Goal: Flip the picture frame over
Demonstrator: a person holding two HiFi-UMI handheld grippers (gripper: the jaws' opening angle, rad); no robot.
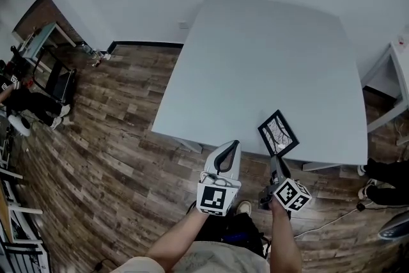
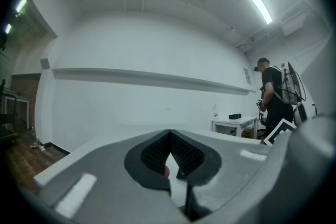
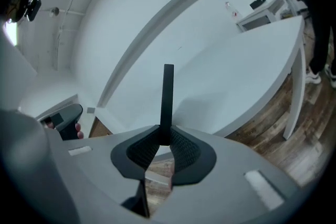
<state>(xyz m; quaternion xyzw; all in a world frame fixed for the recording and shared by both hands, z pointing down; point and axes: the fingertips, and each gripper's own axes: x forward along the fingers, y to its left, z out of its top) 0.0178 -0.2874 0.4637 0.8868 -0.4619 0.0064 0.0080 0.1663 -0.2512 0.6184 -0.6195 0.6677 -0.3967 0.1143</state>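
The picture frame (image 1: pixel 278 133) is black-edged, with a pale line drawing facing up toward the head camera. It is held tilted over the front edge of the white table (image 1: pixel 268 67). My right gripper (image 1: pixel 276 160) is shut on the frame's near edge. In the right gripper view the frame (image 3: pixel 168 99) shows edge-on as a thin black bar rising from the right gripper (image 3: pixel 164 136). My left gripper (image 1: pixel 227 156) hovers just left of it, off the table's front edge. The left gripper (image 2: pixel 170 136) is shut with nothing in it.
A person (image 2: pixel 275 97) stands at the right by a small white side table (image 2: pixel 233 123); their shoes (image 1: pixel 377 172) show on the wooden floor (image 1: pixel 108 137). Dark equipment and racks (image 1: pixel 38 80) line the far left. A white wall runs behind the table.
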